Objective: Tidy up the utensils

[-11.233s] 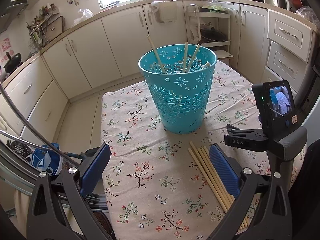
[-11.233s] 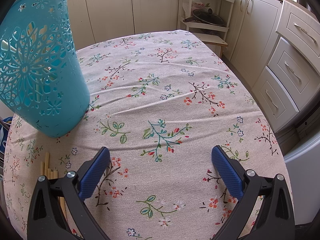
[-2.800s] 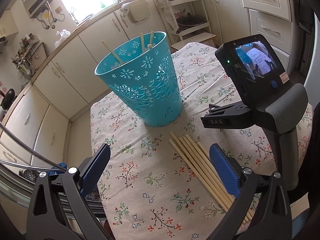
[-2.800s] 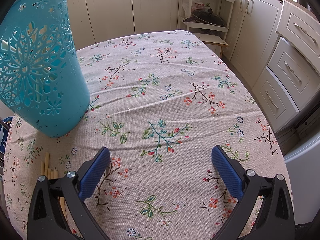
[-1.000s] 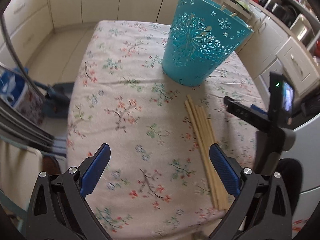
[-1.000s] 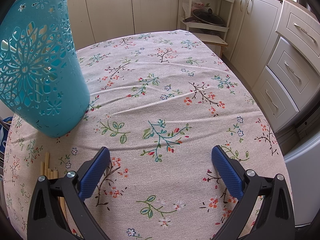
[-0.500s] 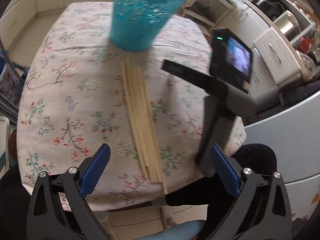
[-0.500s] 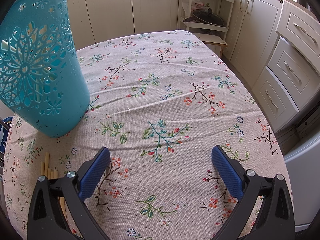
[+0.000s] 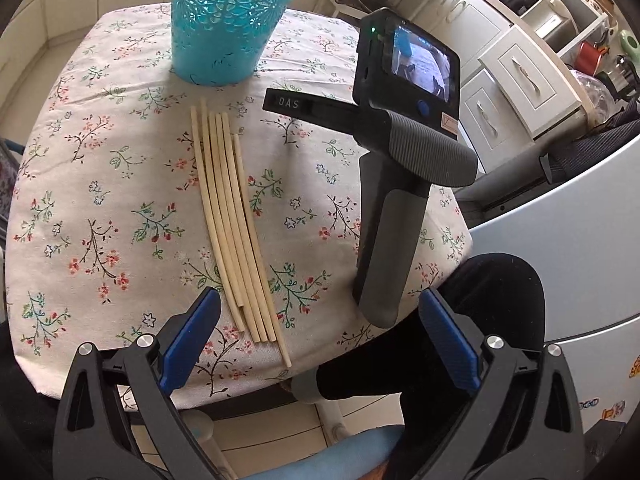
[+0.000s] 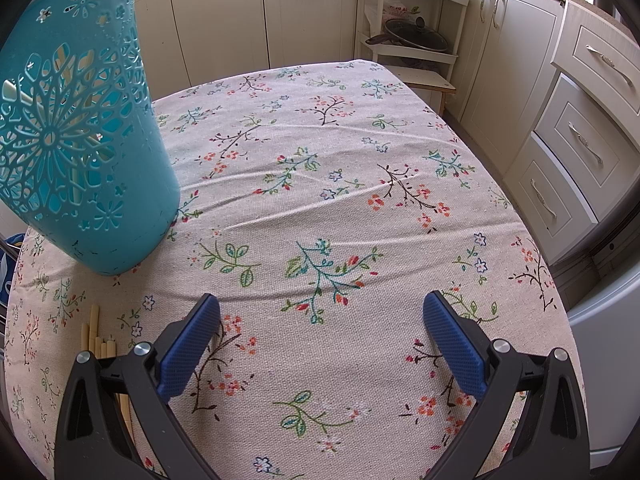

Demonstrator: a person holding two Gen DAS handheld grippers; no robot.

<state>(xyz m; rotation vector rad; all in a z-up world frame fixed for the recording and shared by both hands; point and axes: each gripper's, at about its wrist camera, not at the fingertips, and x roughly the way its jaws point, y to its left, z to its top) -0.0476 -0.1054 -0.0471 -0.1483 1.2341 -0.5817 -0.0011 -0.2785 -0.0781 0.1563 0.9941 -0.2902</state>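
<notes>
Several wooden chopsticks (image 9: pixel 230 216) lie side by side on the floral tablecloth (image 9: pixel 100 184), running from the table's near edge toward a teal lattice basket (image 9: pixel 228 20). My left gripper (image 9: pixel 320 338) hangs open over the near edge, its left pad just beside the chopsticks' near ends. In the right wrist view the basket (image 10: pixel 76 152) stands at the left with a few chopsticks inside it, and the loose chopsticks' tips (image 10: pixel 98 336) show at the lower left. My right gripper (image 10: pixel 320 340) rests open and empty on the tablecloth (image 10: pixel 340 200).
The right gripper's grey handle and camera screen (image 9: pixel 404 152) stand on the table just right of the chopsticks. A person's dark-clothed leg (image 9: pixel 460 328) is below the table edge. Cream cabinets and drawers (image 10: pixel 580 128) and a white shelf rack (image 10: pixel 412 40) ring the table.
My left gripper has swung around and come in over the table's near edge, and now looks along the chopsticks toward the basket. The right gripper has not moved.
</notes>
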